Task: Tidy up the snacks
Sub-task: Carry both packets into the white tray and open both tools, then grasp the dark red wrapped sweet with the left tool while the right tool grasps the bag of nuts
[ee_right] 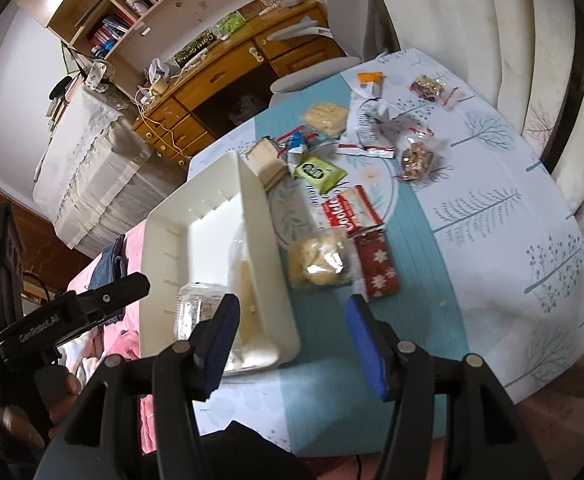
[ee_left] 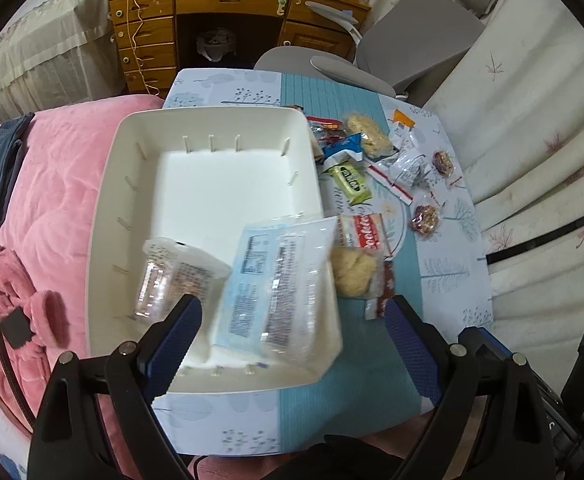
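Hovering with both the left claw point(ee_left: 292, 336) and right claw point(ee_right: 292, 336) open and empty, aim next for the bun point(ee_right: 319, 258) lying just right of the bin point(ee_left: 132, 184), lowering squarely over it.

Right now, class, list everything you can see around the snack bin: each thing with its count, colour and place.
storage bin: one, white, on the table's left side
clear cup: one, transparent, inside the bin
blue-and-clear packet: one, leaning over the bin's right wall
Cookies packet: one, red-white, right of the bin
pale bun in wrap: one, beside the Cookies packet
red snowflake packet: one, by the bun
green packet: one, mid-table
tablecloth: white and teal, tree print
left gripper: black with blue pads, open, empty
right gripper: same, open, empty
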A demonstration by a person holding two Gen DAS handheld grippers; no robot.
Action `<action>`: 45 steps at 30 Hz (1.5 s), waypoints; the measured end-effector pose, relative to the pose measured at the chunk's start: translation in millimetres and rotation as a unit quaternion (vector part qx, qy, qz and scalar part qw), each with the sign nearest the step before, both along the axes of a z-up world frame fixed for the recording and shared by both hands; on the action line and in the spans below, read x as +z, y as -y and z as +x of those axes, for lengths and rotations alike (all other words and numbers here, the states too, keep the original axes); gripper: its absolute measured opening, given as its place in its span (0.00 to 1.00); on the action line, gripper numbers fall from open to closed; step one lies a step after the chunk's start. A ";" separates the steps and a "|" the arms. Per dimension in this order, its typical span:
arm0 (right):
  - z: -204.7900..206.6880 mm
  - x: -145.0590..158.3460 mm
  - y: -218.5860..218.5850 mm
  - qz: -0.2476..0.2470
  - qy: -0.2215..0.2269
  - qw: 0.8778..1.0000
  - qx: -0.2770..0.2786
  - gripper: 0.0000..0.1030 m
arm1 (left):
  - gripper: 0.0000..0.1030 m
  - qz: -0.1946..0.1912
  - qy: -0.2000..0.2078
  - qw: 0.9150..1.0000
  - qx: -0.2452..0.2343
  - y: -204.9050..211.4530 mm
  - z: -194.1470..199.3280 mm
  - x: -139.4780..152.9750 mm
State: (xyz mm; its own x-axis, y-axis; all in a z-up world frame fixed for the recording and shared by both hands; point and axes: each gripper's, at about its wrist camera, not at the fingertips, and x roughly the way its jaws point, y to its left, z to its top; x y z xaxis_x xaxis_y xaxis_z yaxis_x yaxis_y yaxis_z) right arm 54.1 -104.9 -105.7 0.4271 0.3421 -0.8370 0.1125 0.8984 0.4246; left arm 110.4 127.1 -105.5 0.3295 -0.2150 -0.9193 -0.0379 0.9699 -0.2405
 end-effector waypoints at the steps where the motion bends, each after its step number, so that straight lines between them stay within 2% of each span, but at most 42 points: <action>1: 2.5 0.0 5.6 0.002 -0.003 1.000 0.002 0.60 | 0.89 0.001 0.000 1.000 0.004 5.3 0.2 0.6; 7: 22.6 -5.3 42.9 0.019 -0.027 0.999 0.018 0.62 | 0.89 0.000 0.000 1.000 0.029 40.6 -0.7 2.2; 15: 45.0 -19.4 87.5 0.034 -0.063 0.997 0.034 0.62 | 0.89 0.019 0.002 0.998 0.055 86.1 -2.4 -2.7; 25: 78.4 -38.8 131.5 0.035 -0.083 0.995 0.033 0.62 | 0.89 0.045 0.034 0.996 0.066 142.3 -4.1 -17.3; 30: 98.5 -52.8 141.5 0.031 -0.089 0.995 0.032 0.62 | 0.89 0.061 0.033 0.996 0.064 161.5 -3.8 -40.2; 36: 121.0 -74.1 144.1 0.019 -0.088 0.995 0.044 0.62 | 0.89 0.053 0.006 0.995 0.080 171.2 0.0 -75.3; 45: 150.2 -106.4 139.2 -0.017 -0.046 0.995 0.088 0.62 | 0.89 0.075 -0.042 0.992 0.093 186.6 11.7 -126.5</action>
